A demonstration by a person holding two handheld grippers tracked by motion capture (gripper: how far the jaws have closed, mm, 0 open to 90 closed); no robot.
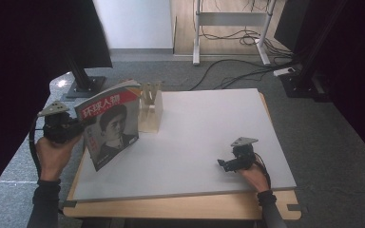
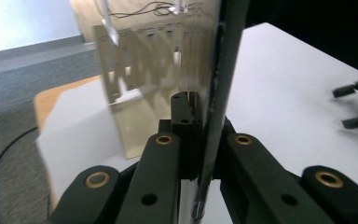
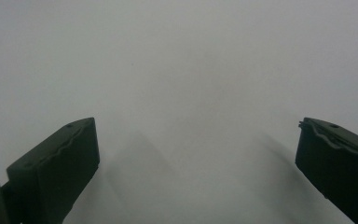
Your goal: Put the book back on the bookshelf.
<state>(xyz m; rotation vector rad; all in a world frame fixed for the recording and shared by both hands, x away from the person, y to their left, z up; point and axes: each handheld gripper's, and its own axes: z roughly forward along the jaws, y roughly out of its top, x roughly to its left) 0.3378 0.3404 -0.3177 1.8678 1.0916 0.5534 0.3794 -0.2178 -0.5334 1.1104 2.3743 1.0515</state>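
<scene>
A magazine point(image 1: 110, 126) with a red title band and a portrait on its cover stands upright above the table's left edge. My left gripper point(image 1: 78, 127) is shut on its left side. In the left gripper view the jaws pinch the magazine's edge point(image 2: 214, 93), seen end-on. Just behind the magazine stands a pale wooden slotted rack point(image 1: 151, 107), also seen as the rack point(image 2: 140, 84) beyond the jaws. My right gripper point(image 1: 224, 165) rests low at the table's front right, jaws wide apart; my right gripper point(image 3: 198, 149) faces bare white board with nothing between the fingers.
A white board point(image 1: 204, 133) covers the wooden table point(image 1: 180, 209). A black monitor stand base point(image 1: 84, 87) sits on the floor at the left. Cables and a white frame point(image 1: 230, 19) lie on the floor beyond the table.
</scene>
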